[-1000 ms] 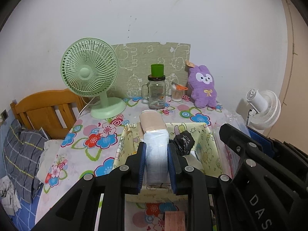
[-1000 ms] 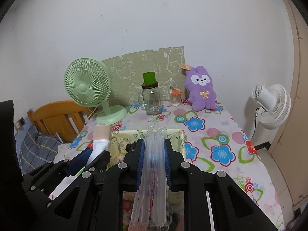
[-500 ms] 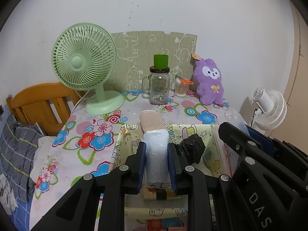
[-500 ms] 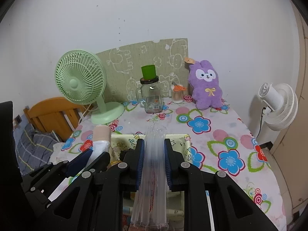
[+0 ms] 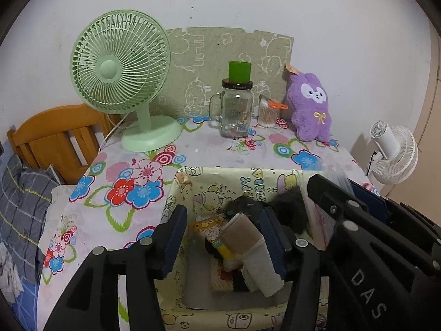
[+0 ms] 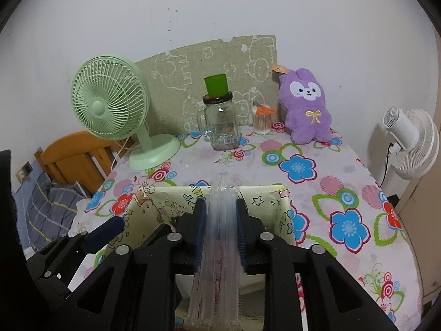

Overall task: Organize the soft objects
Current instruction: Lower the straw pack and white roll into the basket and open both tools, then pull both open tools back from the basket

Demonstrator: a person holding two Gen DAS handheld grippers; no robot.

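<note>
- Left gripper (image 5: 224,234) spread wide over the fabric bin (image 5: 217,175), jaws just opened, nothing pinched.
- Rolled sock bundle (image 5: 249,244) lying loose between the pads, tilted, leaning toward the five o'clock jaw, resting on the packets already in the bin.
- Drop step for the roll looking done.
- Right gripper (image 6: 219,227) closed narrow on a clear plastic bag (image 6: 217,248), jaws just eased a little, pads seemingly in contact; bag poised over the bin's twelve o'clock edge.
- Next, probably: lifting the left tool clear toward six o'clock without snagging the roll, then lowering the bag in at three o'clock and releasing.
- Purple plush (image 5: 311,107) waiting at one o'clock, well apart.
</note>
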